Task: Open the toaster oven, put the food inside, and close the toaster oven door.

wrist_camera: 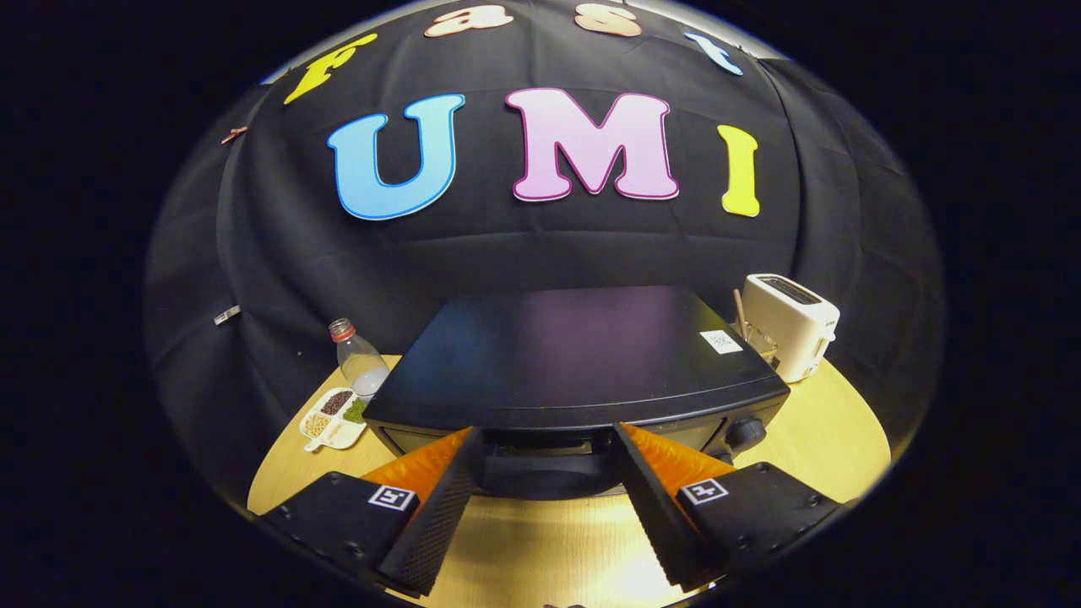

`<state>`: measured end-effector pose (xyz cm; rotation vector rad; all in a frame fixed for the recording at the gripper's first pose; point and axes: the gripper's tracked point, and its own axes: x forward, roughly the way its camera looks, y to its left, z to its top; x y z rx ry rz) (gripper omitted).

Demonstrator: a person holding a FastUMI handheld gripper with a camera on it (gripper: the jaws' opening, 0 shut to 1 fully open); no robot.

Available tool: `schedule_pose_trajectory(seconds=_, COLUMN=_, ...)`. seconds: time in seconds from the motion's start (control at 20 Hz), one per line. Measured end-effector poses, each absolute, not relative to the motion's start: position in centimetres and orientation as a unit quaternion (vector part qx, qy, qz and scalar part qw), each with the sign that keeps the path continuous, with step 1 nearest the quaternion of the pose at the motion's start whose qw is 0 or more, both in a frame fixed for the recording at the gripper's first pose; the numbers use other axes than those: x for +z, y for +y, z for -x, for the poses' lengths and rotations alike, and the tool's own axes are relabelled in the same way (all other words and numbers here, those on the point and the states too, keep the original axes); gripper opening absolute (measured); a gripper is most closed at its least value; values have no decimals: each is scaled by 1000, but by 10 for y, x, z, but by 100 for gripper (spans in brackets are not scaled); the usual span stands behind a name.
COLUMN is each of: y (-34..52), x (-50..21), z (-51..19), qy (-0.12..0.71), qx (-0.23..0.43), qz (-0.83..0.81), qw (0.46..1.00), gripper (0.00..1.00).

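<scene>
A black toaster oven stands on the wooden table directly ahead, seen from above its front. Its door handle lies between my two fingertips, and the door looks shut. A round knob sits on its front right. My gripper is open, its orange-and-black fingers spread wide on either side of the handle, close to the oven front without pressing on it. Nothing is held.
A white pop-up toaster stands to the oven's right at the back. Left of the oven are a small plastic bottle with a red cap and a white divided dish of grains. Bare wooden table lies under the fingers.
</scene>
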<state>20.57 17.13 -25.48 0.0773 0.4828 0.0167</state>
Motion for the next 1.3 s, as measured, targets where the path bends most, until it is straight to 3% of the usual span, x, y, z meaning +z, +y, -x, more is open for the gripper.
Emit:
schedule_pose_trajectory(seconds=0.4, y=170, x=-269, z=-197, qy=269, qx=-9, qz=-15, qw=963, gripper=99)
schedule_pose_trajectory(seconds=0.75, y=169, x=-295, z=-126, qy=294, qx=-5, qz=-9, qw=956, gripper=100)
schedule_pose_trajectory(seconds=1.0, y=171, x=-346, z=-60, qy=381, qx=11, qz=-54, qw=923, gripper=99)
schedule_pose_trajectory(seconds=1.3, y=146, x=-322, z=-34, qy=366, qx=13, qz=-65, qw=928, gripper=99)
